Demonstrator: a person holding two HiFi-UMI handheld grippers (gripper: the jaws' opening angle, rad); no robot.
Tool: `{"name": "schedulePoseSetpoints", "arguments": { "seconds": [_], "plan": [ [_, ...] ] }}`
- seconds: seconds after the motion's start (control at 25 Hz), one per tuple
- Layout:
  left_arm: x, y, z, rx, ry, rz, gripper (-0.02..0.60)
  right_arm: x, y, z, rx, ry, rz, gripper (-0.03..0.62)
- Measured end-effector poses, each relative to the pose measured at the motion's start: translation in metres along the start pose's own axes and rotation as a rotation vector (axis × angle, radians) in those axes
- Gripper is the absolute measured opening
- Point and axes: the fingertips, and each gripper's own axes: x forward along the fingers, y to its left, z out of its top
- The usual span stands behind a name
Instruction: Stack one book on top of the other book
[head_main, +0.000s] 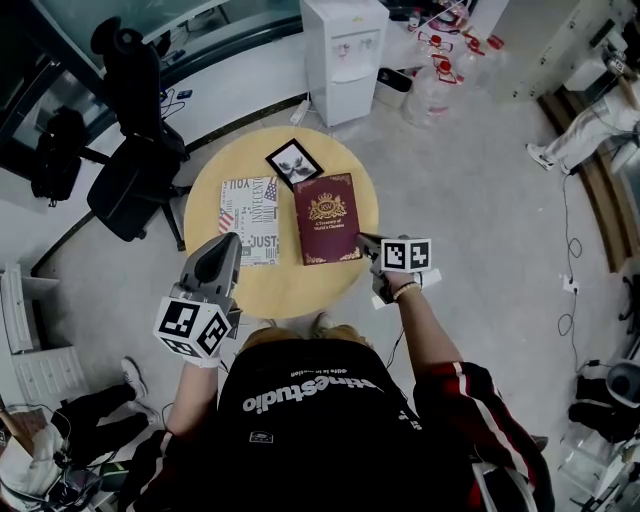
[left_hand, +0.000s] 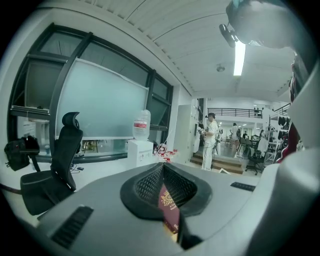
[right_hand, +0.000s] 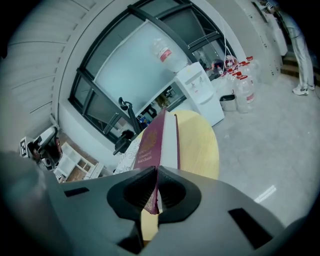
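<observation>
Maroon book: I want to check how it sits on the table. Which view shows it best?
The head view: the maroon book shows its whole cover, beside the patterned book. The right gripper view shows only its foreshortened cover and page edge; the left gripper view, a sliver.

On round table (head_main: 300, 285), patterned book (head_main: 250, 219) beside maroon book (head_main: 326, 218), right tool (head_main: 366, 241) at the latter's corner.

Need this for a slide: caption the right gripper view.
Right gripper clamped on the edge of the maroon book over the round yellow table, patterned book beside it, water dispenser beyond.
</observation>
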Motion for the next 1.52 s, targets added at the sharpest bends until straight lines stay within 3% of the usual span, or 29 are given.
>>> {"name": "schedulePoseSetpoints", "arguments": {
  "seconds": [0.56, 1.52],
  "plan": [
    [-0.022, 0.013, 0.011, -0.010, -0.009, 0.010, 0.017, -0.013, 0.025, 0.015, 0.071, -0.073, 0.026, 0.031],
    [-0.050, 0.067, 0.027, -0.065, -0.078, -0.017, 0.017, -0.018, 0.089, 0.042, 0.041, -0.140, -0.014, 0.029]
  ]
}}
